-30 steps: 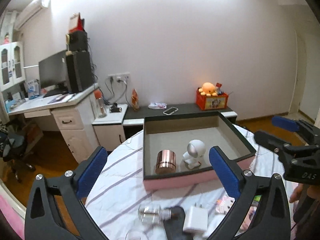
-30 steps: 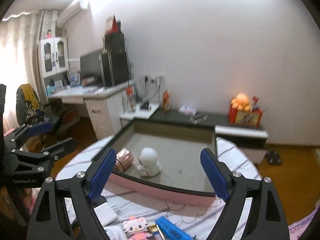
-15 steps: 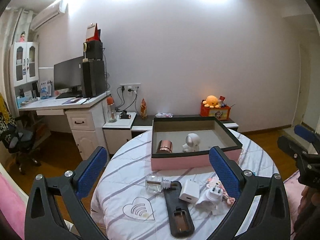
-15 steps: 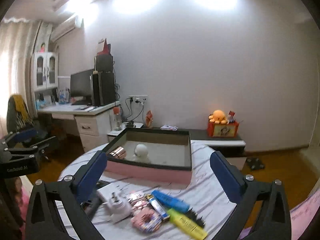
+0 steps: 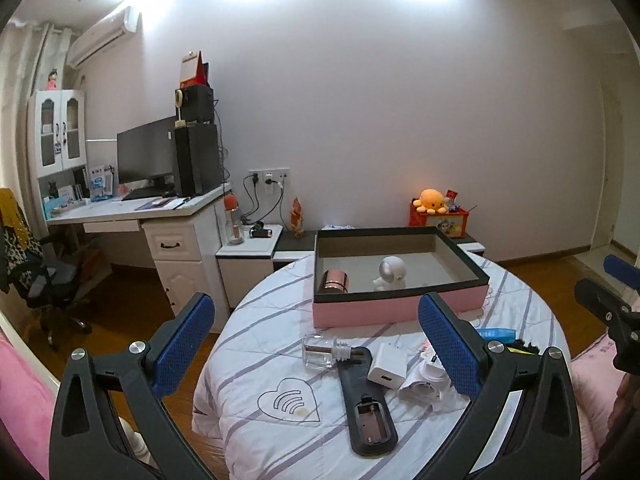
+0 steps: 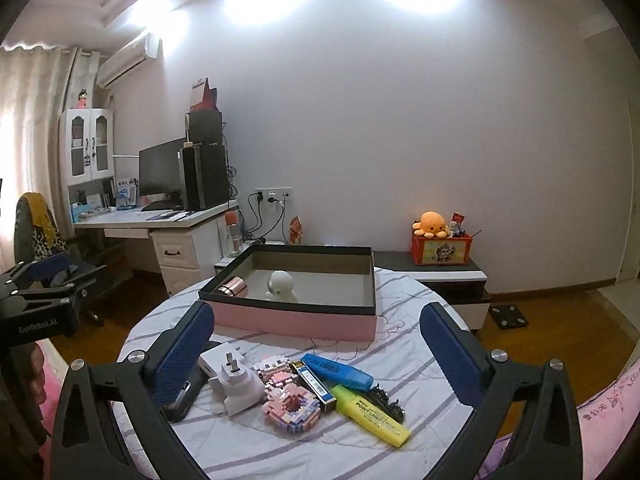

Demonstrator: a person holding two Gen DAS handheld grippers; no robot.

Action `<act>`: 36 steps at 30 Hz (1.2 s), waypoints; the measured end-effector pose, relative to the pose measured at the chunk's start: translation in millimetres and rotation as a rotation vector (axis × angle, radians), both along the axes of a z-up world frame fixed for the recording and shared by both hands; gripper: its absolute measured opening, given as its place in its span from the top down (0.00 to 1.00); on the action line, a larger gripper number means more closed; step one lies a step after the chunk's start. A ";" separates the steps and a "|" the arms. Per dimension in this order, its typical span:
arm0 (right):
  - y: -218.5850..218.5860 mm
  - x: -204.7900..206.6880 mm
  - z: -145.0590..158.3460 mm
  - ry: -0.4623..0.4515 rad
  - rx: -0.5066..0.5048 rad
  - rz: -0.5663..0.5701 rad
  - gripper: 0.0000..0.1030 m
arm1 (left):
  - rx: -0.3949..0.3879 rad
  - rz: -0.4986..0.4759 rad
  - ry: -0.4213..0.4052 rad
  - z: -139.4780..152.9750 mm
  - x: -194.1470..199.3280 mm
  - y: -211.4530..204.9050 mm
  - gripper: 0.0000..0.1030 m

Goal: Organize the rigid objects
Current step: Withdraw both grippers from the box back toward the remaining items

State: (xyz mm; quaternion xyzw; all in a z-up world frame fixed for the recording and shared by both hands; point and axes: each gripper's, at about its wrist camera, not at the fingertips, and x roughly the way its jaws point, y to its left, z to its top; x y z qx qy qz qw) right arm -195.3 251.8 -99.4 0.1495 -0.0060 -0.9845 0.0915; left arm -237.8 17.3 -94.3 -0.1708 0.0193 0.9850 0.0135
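Both hand-held grippers, left [image 5: 316,344] and right [image 6: 316,350], spread wide, empty; box [image 6: 296,322] at 12 o'clock on table [image 6: 420,432], loose clutter near side; risk: yellow marker [image 6: 370,414] at right gripper's 5 o'clock could roll off if nudged.

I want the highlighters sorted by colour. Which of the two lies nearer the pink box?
The blue highlighter. It lies on the box's side of the yellow highlighter, which sits closer to the table's near edge.
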 end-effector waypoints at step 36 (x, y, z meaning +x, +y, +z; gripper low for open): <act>23.4 -44.5 -91.8 -0.314 -0.025 0.018 0.00 | -0.052 -0.060 -0.319 -86.9 -43.6 23.6 0.00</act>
